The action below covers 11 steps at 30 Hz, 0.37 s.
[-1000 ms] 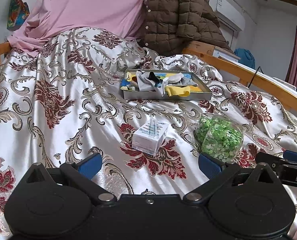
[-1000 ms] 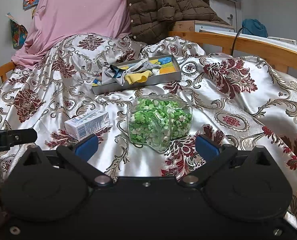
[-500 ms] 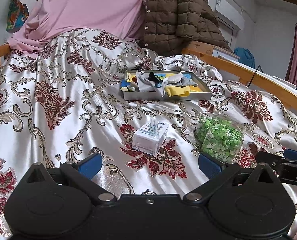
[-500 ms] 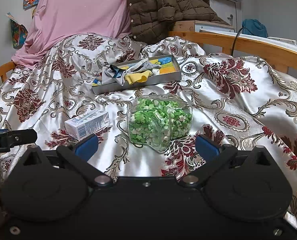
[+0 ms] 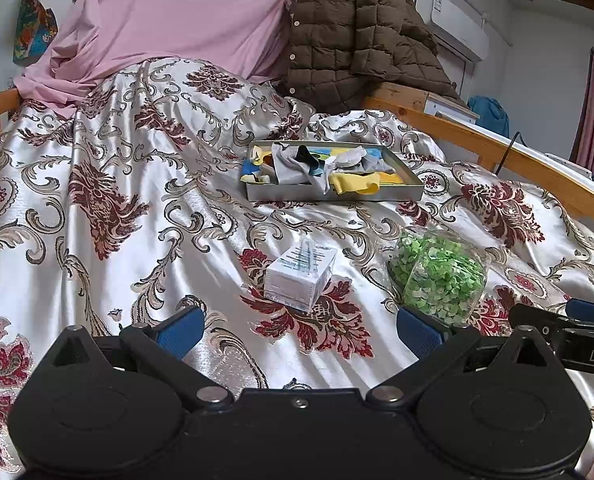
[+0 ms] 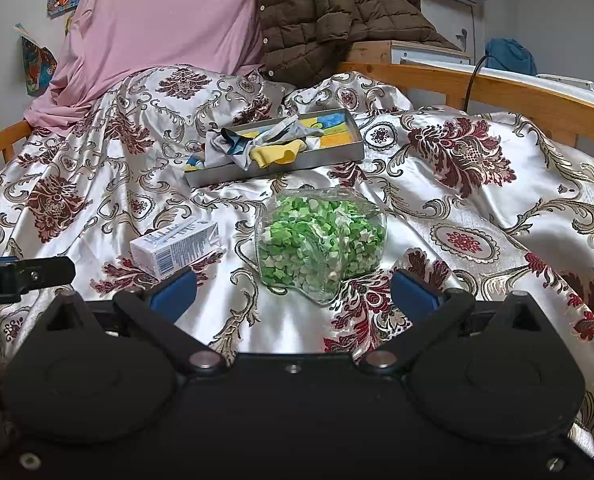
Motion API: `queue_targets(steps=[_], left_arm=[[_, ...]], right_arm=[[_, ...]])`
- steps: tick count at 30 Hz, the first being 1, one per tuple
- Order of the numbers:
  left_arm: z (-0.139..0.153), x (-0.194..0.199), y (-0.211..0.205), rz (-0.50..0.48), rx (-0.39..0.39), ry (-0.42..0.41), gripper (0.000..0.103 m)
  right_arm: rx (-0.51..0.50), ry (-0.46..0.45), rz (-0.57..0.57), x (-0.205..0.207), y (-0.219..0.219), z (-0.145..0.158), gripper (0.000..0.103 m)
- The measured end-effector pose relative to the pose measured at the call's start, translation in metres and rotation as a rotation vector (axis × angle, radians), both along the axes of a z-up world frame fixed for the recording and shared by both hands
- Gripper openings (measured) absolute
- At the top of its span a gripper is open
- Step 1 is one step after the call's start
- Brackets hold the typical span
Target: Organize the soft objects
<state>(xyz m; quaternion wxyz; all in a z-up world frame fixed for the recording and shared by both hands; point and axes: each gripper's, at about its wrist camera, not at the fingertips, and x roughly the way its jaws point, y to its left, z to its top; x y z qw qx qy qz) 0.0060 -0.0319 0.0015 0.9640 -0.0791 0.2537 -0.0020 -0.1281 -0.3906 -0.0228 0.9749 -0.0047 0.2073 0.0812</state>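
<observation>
A grey tray [image 5: 333, 193] [image 6: 281, 164] lies far back on the bed, holding crumpled soft items: grey cloth [image 5: 293, 164] [image 6: 233, 148] and a yellow piece [image 5: 355, 182] [image 6: 277, 156]. Nearer lie a small white carton [image 5: 299, 274] [image 6: 175, 246] and a clear bag of green bits [image 5: 437, 276] [image 6: 321, 240]. My left gripper [image 5: 299, 326] is open just short of the carton. My right gripper [image 6: 293, 292] is open with the bag's near end between its blue fingertips, not touching. Each gripper's tip shows at the edge of the other's view.
A satin bedspread [image 5: 117, 208] with red and gold patterns covers the bed. Pink cloth [image 5: 177, 12] and a brown quilted jacket [image 5: 353, 32] pile up at the head. A wooden rail [image 5: 497, 160] runs along the right side.
</observation>
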Motion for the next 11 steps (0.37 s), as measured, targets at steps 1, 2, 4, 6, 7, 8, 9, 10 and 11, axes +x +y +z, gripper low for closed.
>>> queue_targets(steps=[1, 2, 4, 6, 7, 8, 9, 10, 11], left_arm=[[0.0, -0.0001, -0.0002, 0.002, 0.003, 0.0, 0.102], [-0.0001, 0.0, 0.0, 0.001, 0.002, 0.0, 0.102], [-0.0001, -0.0001, -0.0003, 0.002, 0.001, 0.0, 0.102], [-0.0001, 0.0, -0.0001, 0.001, 0.002, 0.0, 0.102], [-0.0001, 0.0, -0.0001, 0.0, 0.003, 0.0, 0.102], [-0.0001, 0.0, -0.0001, 0.0, 0.003, -0.001, 0.102], [0.0, -0.0002, -0.0002, 0.0, 0.003, -0.002, 0.102], [-0.0006, 0.0002, 0.0, -0.001, 0.002, -0.001, 0.102], [-0.0006, 0.0004, -0.0001, 0.0, 0.001, 0.0, 0.102]], right_arm=[[0.0, 0.0, 0.002, 0.0003, -0.0012, 0.0, 0.102], [0.0, 0.0, 0.002, 0.0003, -0.001, -0.0001, 0.102], [0.0, 0.0, 0.001, 0.0003, -0.0007, 0.0, 0.102], [-0.001, 0.0, 0.001, 0.0003, -0.0009, -0.0001, 0.102], [0.0, 0.001, 0.001, 0.0004, -0.0008, 0.0, 0.102], [0.0, 0.001, 0.002, 0.0004, -0.0008, 0.0, 0.102], [-0.001, 0.001, 0.002, 0.0003, -0.0007, 0.0, 0.102], [-0.001, 0.0, 0.001, 0.0003, -0.0006, 0.0, 0.102], [-0.001, 0.001, 0.001, 0.0004, -0.0006, 0.0001, 0.102]])
